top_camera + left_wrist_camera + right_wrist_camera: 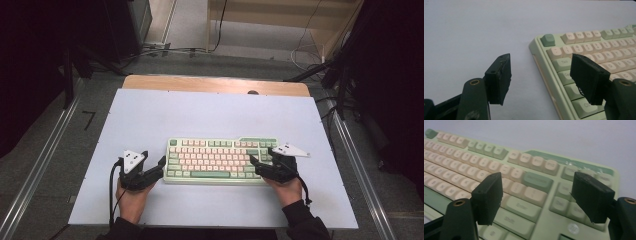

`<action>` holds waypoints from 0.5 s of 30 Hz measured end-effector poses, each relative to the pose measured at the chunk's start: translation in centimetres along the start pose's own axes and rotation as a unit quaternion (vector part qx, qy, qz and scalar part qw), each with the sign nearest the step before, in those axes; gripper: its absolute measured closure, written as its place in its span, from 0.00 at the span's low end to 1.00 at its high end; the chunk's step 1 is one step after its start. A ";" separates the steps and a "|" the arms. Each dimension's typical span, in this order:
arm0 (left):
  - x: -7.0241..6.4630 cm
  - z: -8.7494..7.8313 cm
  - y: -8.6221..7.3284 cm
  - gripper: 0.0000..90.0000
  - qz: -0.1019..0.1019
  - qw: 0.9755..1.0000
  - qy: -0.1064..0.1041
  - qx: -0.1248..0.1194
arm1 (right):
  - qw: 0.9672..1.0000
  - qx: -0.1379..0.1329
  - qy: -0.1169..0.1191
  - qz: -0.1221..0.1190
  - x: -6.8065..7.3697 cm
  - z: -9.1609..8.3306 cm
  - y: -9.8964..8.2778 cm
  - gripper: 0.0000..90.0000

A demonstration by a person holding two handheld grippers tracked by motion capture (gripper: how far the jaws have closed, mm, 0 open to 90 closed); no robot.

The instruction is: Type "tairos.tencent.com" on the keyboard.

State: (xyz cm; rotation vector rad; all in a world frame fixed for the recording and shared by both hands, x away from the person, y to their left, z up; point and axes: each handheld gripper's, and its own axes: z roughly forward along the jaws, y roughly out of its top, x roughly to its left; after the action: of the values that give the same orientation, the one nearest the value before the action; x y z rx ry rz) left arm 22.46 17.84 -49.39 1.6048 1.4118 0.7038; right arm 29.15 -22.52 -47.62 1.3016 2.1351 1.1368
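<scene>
Keyboard [220, 160] lies mid-table on the matte pale sheet [150, 115]: pale green slab, rounded cream and green caps. Legends blur in our right gripper view, and its near edge is cut off. We see the left gripper [152, 167] spread wide over the keyboard's left edge, the right gripper [261, 159] wide over its right keys, both holding nothing.
</scene>
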 end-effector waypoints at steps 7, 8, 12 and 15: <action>0.8 -1.4 -0.6 0.38 -0.010 1.000 0.018 -0.007 | 1.000 -0.001 0.026 -0.011 1.9 1.7 1.0 0.35; 1.0 -1.6 -0.7 0.38 -0.013 1.000 0.022 -0.007 | 0.999 -0.001 0.031 -0.013 2.3 2.1 1.3 0.38; 1.5 -2.1 -1.0 0.38 -0.019 0.999 0.031 -0.008 | 0.999 -0.001 0.036 -0.016 2.8 2.5 1.6 0.44; 1.7 -2.4 -1.1 0.38 -0.023 0.999 0.034 -0.010 | 0.999 -0.001 0.040 -0.018 3.3 2.9 1.9 0.54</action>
State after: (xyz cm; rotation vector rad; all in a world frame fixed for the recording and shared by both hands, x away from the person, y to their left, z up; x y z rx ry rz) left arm 20.23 20.08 -49.45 1.5404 1.4820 0.7493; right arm 30.50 -17.91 -47.60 1.2322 2.2050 1.1951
